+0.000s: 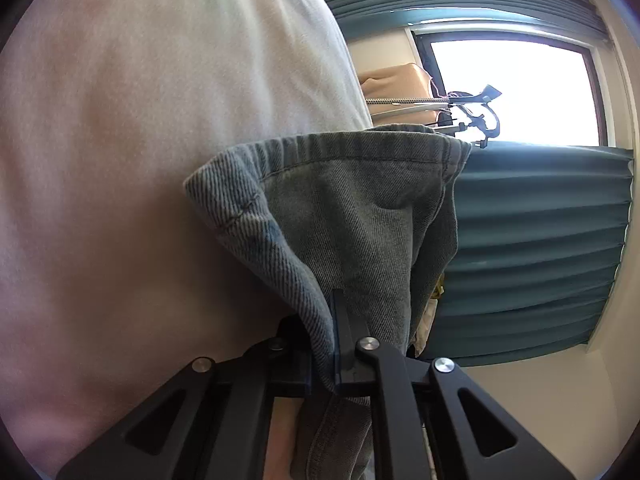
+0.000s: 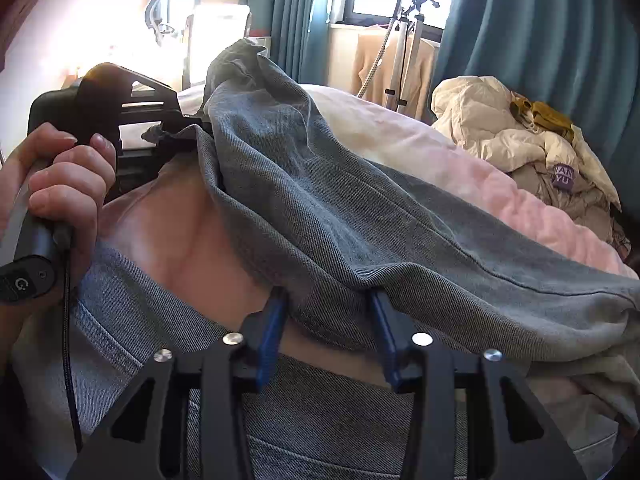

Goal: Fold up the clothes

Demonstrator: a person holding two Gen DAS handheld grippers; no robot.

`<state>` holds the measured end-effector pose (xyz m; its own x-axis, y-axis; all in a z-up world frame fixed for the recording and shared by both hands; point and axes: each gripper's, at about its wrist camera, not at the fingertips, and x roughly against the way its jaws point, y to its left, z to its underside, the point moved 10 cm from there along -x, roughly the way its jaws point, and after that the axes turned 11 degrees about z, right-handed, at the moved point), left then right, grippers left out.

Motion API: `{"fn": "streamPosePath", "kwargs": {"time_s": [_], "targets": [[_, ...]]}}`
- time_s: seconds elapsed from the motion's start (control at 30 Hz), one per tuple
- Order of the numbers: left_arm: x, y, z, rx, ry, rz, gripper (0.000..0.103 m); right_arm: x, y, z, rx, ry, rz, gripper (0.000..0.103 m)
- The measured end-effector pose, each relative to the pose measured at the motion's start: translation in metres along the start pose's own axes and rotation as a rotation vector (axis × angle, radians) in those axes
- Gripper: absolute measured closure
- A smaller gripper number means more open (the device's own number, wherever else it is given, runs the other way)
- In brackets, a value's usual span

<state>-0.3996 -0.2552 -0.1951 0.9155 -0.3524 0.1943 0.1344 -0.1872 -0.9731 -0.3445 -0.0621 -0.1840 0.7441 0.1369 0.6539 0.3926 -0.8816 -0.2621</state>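
Note:
Grey denim jeans (image 2: 320, 200) lie across the pink bed cover (image 2: 500, 192); one leg is lifted and stretched towards the far left. My right gripper (image 2: 328, 312) stands open, its blue pads (image 2: 272, 324) wide apart, with a thick fold of the jeans draped between and over the fingertips. A hand (image 2: 60, 184) holds my left gripper (image 2: 188, 132) at the upper left, shut on the end of the lifted leg. In the left wrist view the jeans (image 1: 352, 208) hang bunched from my left gripper (image 1: 334, 320), whose jaws are closed on the cloth; one finger is hidden under the denim.
A cream puffer jacket (image 2: 512, 132) with a mustard item on it lies heaped at the bed's far right. A stand with a hose (image 2: 404, 40) and a beige hanging garment (image 2: 380, 68) are by the window. Teal curtains (image 2: 540, 40) hang behind the bed.

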Motion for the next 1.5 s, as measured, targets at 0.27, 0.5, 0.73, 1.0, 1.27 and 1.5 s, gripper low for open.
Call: {"fn": "streamPosePath", "kwargs": {"time_s": [0.27, 0.5, 0.73, 1.0, 1.27, 1.5], "targets": [[0.047, -0.069, -0.023, -0.017, -0.11, 0.181, 0.1, 0.05, 0.008, -0.052, 0.046, -0.148, 0.06, 0.094], [0.091, -0.099, -0.037, -0.17, -0.141, 0.109, 0.1, 0.075, 0.034, -0.065, 0.052, -0.144, 0.01, 0.094], [0.093, 0.009, -0.025, -0.003, -0.088, -0.086, 0.1, 0.045, 0.054, 0.004, 0.064, 0.055, -0.092, 0.093], [0.109, 0.005, -0.017, -0.164, 0.0, -0.153, 0.096, 0.118, 0.016, 0.035, 0.026, 0.009, -0.119, 0.092], [0.134, -0.002, -0.003, -0.175, 0.029, -0.113, 0.059, 0.176, -0.087, 0.09, -0.234, 0.07, 0.0, 0.092], [0.111, -0.007, 0.019, -0.187, 0.091, -0.118, 0.055, 0.229, -0.185, 0.123, -0.517, 0.106, 0.11, 0.08]]}}
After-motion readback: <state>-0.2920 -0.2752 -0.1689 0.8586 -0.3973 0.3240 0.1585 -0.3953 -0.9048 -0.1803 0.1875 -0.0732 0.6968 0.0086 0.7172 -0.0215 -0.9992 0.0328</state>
